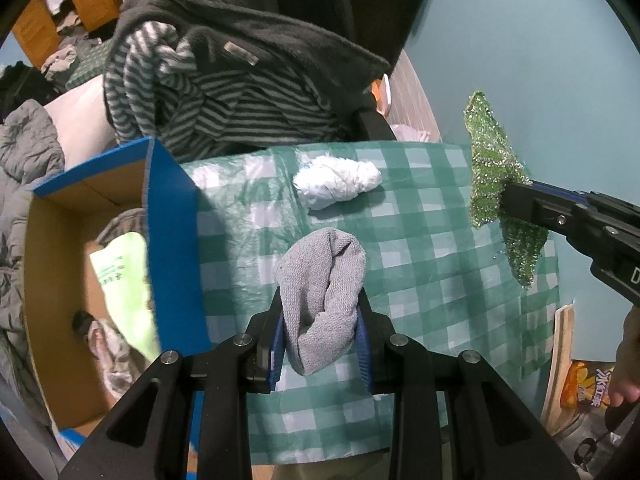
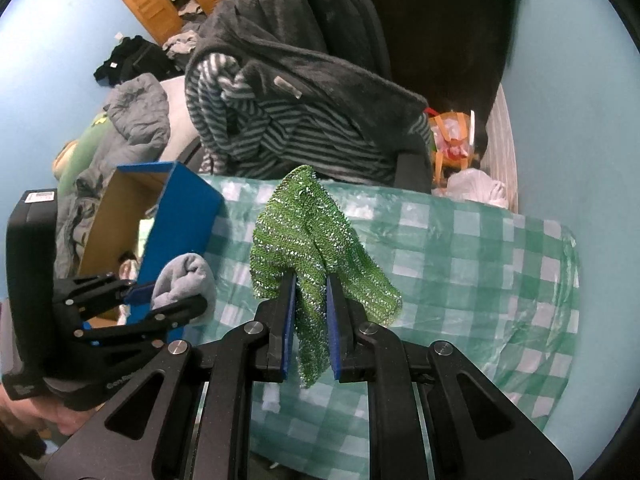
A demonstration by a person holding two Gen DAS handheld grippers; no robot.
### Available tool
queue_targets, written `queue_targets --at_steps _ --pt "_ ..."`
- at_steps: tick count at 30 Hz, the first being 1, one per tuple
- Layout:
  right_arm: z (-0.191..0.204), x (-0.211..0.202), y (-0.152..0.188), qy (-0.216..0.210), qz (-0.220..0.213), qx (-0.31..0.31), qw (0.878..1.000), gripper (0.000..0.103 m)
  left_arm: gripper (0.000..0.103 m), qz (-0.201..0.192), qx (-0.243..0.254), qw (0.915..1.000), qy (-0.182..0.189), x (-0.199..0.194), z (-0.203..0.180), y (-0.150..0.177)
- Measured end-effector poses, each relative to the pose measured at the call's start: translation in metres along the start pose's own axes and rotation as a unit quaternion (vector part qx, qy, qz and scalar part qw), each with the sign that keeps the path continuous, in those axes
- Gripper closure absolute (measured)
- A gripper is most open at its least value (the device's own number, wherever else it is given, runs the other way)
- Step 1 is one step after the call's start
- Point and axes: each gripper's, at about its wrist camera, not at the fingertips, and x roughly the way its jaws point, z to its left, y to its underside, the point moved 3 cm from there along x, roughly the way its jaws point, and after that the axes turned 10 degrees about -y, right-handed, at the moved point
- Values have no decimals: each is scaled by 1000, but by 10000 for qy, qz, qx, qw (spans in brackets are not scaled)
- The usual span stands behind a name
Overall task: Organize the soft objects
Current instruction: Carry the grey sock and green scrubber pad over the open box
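My left gripper (image 1: pixel 322 300) is shut on a rolled grey towel (image 1: pixel 324 280), held above the green checked tablecloth (image 1: pixel 420 248). In the right wrist view the same grey towel (image 2: pixel 184 280) and left gripper (image 2: pixel 168 300) hang beside the blue box (image 2: pixel 180 220). My right gripper (image 2: pixel 311 284) is shut on a glittery green cloth (image 2: pixel 308 232) that droops from the pads; the green cloth (image 1: pixel 490 168) and right gripper (image 1: pixel 508 196) show at the right in the left wrist view. A white bundled cloth (image 1: pixel 336 182) lies on the table.
The open blue cardboard box (image 1: pixel 168 220) stands at the table's left end, with a pale green bag (image 1: pixel 124 280) and other soft items inside. A chair piled with a dark fleece and striped garment (image 1: pixel 240 92) stands behind the table. A snack packet (image 1: pixel 588 388) lies right of the table.
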Motion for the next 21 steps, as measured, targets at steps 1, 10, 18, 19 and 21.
queue_targets --at_steps 1,10,18,19,21 --pt "4 -2 -1 -9 -15 -13 10000 90 73 -22 -10 10000 -11 -3 2 0" --pt "29 -12 -8 -29 -89 -105 9999 90 73 -332 -216 9992 -54 -35 31 3" --pt "56 -13 -16 -135 -119 -241 9995 90 73 -457 -361 9981 -203 -50 58 7" --pt "58 -12 -17 -140 -118 -252 9995 90 73 -458 -384 9979 -236 -51 62 8" --pt "67 -10 -18 -175 -95 -299 9994 90 73 -495 -436 9975 -272 -54 71 10"
